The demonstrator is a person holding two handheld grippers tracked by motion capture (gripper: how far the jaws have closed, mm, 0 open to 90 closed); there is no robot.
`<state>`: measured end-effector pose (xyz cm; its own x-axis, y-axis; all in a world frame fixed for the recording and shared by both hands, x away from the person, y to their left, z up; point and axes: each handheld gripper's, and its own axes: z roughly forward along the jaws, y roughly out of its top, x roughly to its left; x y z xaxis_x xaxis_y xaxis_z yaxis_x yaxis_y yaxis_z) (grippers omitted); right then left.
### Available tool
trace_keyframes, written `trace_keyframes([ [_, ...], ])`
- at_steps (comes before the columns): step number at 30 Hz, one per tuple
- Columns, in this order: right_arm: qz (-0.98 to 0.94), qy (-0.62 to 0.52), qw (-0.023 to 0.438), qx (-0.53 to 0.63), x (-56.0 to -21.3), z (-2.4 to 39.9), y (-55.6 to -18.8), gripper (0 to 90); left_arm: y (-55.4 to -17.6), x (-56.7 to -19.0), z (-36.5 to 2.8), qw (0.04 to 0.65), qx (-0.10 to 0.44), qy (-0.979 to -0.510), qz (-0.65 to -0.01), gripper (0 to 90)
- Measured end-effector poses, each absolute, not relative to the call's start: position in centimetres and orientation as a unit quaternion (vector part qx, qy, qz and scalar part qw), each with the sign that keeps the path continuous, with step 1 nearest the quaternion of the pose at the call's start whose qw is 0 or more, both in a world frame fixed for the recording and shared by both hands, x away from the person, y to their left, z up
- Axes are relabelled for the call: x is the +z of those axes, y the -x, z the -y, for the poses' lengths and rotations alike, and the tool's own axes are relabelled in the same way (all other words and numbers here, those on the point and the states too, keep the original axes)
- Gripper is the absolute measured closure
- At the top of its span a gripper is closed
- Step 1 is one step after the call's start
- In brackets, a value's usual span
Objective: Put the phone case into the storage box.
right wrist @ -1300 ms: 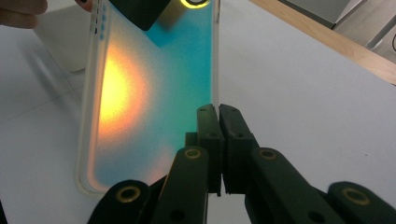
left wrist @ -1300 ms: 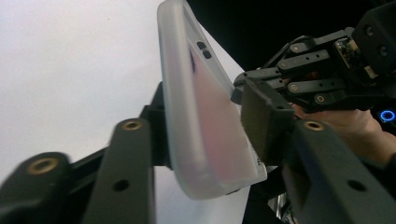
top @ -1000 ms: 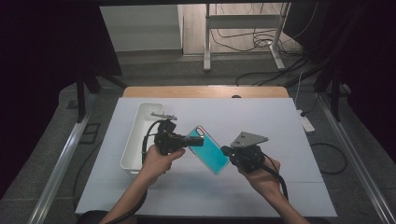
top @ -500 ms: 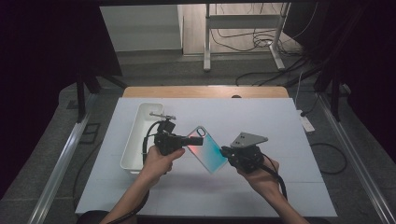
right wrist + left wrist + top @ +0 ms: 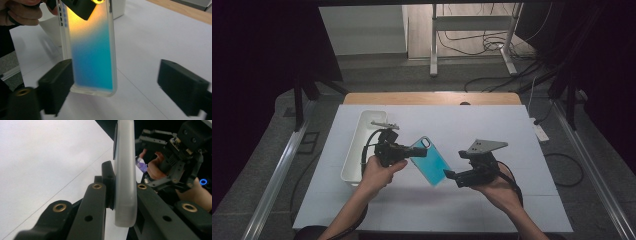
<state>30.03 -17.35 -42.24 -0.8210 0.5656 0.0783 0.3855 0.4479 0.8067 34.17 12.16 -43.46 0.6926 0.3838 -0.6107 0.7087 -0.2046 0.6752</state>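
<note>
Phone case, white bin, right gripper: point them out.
phone case [image 5: 430,161]: high view, middle of its blue back.
white bin [image 5: 352,161]: high view, left wall.
right gripper [image 5: 117,86]: right gripper view, midway between its fingertips, jaws apart, just opened off the case's lower end.

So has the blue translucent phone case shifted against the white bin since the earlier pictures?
No: the blue translucent phone case keeps its place beside the white bin, clamped by the left gripper.

No legible text, label or number anywhere.
</note>
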Motion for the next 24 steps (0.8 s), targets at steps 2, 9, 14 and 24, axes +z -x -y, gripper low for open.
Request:
trace_keyframes([
  [2,-0.847,-0.285,0.092,0.439,-42.4,17.3,-30.1,1.7,-34.1,-43.4,-12.2,0.514,-0.154,-0.766,-0.353,85.6],
  [9,-0.850,-0.272,0.061,0.446,-42.7,17.5,-30.4,0.0,-34.0,-43.1,-12.0,0.507,-0.147,-0.782,-0.331,85.6],
  [14,-0.857,-0.264,0.036,0.441,-42.8,17.4,-30.5,0.0,-33.9,-42.9,-11.9,0.505,-0.146,-0.788,-0.319,85.6],
  [24,-0.860,-0.252,0.016,0.443,-42.9,16.8,-30.5,1.3,-33.7,-42.4,-11.6,0.508,-0.145,-0.799,-0.288,85.6],
])
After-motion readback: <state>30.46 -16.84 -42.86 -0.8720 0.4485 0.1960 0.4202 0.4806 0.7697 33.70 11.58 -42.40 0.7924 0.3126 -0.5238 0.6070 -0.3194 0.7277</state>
